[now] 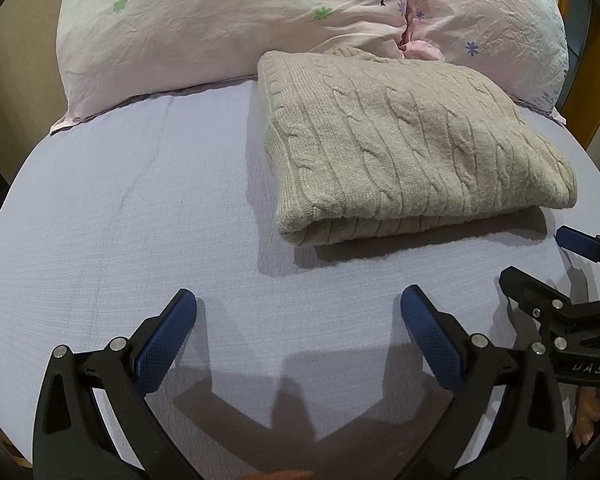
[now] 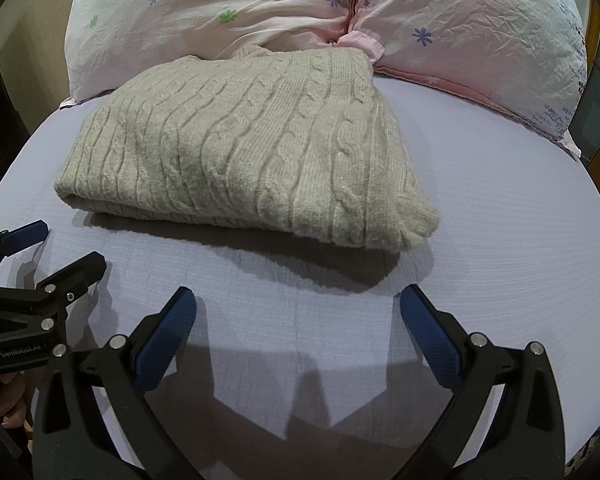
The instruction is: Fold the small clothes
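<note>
Folded cable-knit sweater lies ahead of both spread, empty tongs, long axis crosswise; right gripper sits squarer to it than left gripper.

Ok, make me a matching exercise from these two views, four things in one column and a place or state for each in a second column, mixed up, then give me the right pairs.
Things:
1. sweater
2. pillows
3. left gripper
4. bed sheet

Place or state:
A. pale lavender, spread flat under everything
B. open, holding nothing
C. pink with flower prints, at the far end of the bed
D. beige cable knit, folded, lying on the bed

Pairs: 1-D, 2-C, 3-B, 4-A
</note>
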Demonstrator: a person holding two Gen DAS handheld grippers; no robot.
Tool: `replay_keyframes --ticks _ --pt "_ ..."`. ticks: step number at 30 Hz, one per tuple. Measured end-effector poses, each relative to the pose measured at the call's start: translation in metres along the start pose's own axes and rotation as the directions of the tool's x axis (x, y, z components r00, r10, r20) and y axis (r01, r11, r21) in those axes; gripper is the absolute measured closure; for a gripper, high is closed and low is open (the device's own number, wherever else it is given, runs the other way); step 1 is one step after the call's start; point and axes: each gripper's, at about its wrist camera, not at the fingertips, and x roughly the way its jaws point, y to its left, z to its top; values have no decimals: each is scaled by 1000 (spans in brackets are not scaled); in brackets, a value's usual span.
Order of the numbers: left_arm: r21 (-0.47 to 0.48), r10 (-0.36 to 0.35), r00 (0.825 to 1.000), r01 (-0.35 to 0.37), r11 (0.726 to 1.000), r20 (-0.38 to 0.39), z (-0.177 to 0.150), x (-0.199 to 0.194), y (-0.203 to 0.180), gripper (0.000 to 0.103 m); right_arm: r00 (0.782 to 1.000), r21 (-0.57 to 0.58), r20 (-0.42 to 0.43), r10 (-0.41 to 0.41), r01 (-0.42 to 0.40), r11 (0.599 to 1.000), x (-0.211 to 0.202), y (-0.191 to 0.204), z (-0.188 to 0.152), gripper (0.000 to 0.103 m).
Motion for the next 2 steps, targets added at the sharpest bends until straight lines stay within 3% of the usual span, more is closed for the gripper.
replay_keyframes --ticks 2 --pt "1 -1 1000 1 1000 2 0 0 1 1 1000 0 0 0 0 1000 0 0 0 2"
